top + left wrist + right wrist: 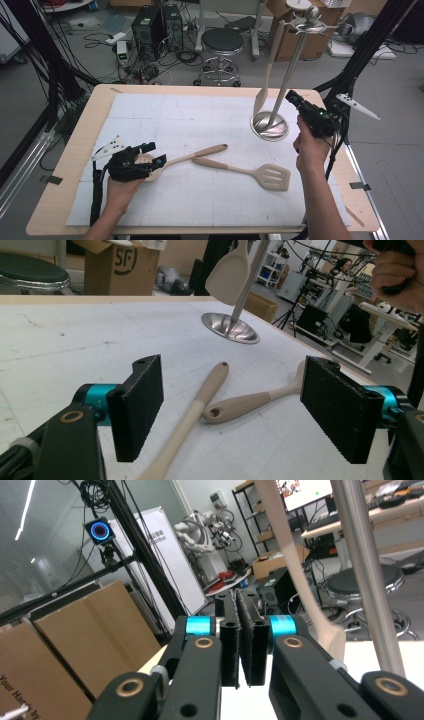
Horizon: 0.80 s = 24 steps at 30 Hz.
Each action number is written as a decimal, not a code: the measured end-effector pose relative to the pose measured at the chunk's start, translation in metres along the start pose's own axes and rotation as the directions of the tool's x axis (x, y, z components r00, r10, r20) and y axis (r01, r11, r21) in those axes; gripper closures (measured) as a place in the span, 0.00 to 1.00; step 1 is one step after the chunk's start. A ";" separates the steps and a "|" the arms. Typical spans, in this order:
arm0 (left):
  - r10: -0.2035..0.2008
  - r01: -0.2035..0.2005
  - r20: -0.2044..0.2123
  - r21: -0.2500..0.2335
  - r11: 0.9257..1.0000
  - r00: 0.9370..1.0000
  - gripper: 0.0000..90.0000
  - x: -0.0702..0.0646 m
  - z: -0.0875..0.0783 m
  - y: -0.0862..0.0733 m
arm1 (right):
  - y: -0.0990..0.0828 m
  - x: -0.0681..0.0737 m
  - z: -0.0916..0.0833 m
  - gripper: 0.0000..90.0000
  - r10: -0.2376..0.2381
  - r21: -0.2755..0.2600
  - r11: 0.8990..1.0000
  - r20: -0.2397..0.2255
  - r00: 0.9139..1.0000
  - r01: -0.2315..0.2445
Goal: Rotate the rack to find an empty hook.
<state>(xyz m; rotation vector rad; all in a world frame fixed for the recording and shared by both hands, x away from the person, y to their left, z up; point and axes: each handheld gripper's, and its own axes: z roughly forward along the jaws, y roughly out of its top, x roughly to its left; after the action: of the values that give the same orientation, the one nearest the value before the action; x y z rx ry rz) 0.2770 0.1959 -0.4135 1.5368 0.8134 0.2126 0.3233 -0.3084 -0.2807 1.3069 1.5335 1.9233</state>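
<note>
Left gripper, jaws wide, astride the spoon; right gripper, jaws closed and empty, beside the rack.

A black round stool on a chrome base stands on the floor beyond the desk's far edge. Left of it sit two dark computer towers amid tangled cables, with a white power strip close by. Cardboard boxes stand further right, behind the desk. A white gridded mat covers most of the wooden desk top. In the right gripper view a ring light glows blue on a black pole, above brown cartons.
</note>
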 end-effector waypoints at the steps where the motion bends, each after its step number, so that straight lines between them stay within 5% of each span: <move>1: -0.001 0.001 -0.001 0.002 1.000 1.000 0.29 0.000 0.000 0.000 | 0.003 0.000 0.001 0.99 -0.008 -0.008 1.000 0.005 1.000 0.008; 24: -0.002 0.002 0.010 -0.003 1.000 1.000 0.29 0.000 -0.004 -0.005 | 0.052 -0.002 0.027 0.99 0.021 -0.143 0.990 0.031 0.999 -0.016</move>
<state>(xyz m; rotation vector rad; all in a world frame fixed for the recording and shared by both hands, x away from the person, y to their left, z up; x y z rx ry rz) 0.2728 0.1983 -0.4175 1.5335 0.8062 0.2046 0.3596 -0.3127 -0.2352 1.2878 1.3458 1.9740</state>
